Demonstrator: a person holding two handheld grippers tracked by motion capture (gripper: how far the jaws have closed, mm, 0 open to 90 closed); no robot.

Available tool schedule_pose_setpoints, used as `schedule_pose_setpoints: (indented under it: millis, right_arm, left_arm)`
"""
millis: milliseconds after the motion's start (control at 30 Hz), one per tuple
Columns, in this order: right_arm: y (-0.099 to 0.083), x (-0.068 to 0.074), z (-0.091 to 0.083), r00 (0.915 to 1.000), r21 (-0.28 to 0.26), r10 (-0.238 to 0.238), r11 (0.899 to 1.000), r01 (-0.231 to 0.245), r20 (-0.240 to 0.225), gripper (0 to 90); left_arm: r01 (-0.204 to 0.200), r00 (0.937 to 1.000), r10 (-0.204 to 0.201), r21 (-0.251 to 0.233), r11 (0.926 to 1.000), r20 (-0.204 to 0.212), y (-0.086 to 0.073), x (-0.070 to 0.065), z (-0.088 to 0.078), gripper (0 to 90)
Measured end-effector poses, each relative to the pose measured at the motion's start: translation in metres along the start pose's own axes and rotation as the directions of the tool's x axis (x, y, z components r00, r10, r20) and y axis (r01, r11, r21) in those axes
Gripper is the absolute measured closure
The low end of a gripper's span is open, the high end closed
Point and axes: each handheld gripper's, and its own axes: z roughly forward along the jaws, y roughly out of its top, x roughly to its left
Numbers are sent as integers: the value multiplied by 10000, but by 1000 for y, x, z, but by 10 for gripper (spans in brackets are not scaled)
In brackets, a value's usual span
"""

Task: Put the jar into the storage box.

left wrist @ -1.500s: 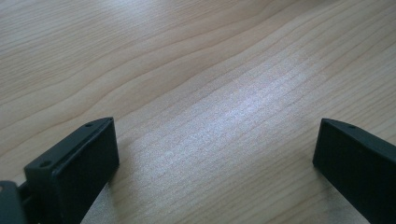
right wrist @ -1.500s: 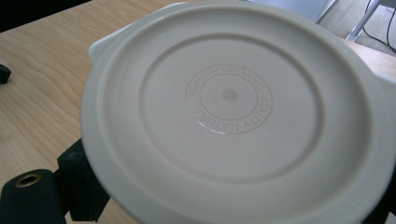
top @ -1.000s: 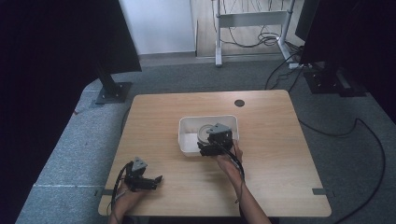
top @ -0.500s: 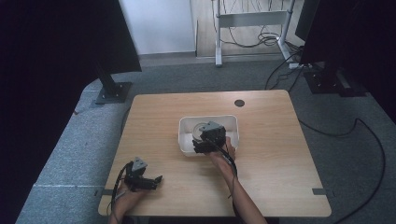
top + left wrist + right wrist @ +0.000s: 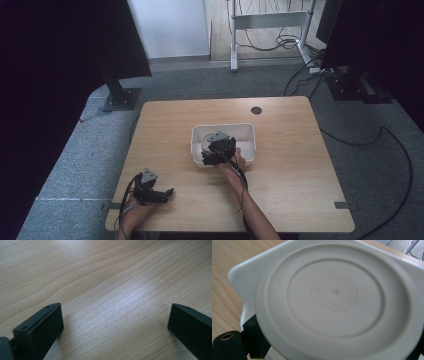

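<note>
Desk [image 5: 300,200] of pale grained wood, broad and mostly bare, bearing near its middle a white rectangular plastic tub [image 5: 247,131] with rounded corners. At the tub's left end, a round white plastic lid [image 5: 334,292] with a raised rim and a ring of embossed lettering, its flat face turned toward the right gripper view; hard to tell whether lifted free or resting on the tub's floor. Right gripper [image 5: 210,152] reaching over the near wall of the tub, fingers clenched across the lid's width, one black finger [image 5: 254,340] pressed to the rim at lower left and the other just showing at the lower right corner. Left gripper [image 5: 167,194] lying well apart near the front left corner of the desk, fingers spread wide and empty over bare wood. Judged as the lifting or seating of the lid: best done with a level, centred pinch on opposite points of the rim, since a thin, smooth disc looks likely to pivot or slip if squeezed off-centre. Better to raise it straight up before any sideways travel, so as to avoid catching the rim on the tub's wall, close at the left. Plenty of open wood to the right, to the left and in front of the tub for setting down; desk edges far off.
</note>
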Motion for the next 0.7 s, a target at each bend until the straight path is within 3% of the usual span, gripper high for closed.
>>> schedule_pose_setpoints:
  millis: [400,633,700]
  right_arm:
    - [-7,9,13,9999,390,-145,9991,143,34,94]
    - [-8,7,14,9998,386,206,9990,-204,-56,93]
    - [-9,3,14,9981,420,554,9976,-543,-259,93]
  left_arm:
    - [-16,10000,16,4,10000,16,0,0,0,0]
    - [-19,10000,19,3,10000,19,0,0,0,0]
    - [-24,10000,24,4,10000,19,0,0,0,0]
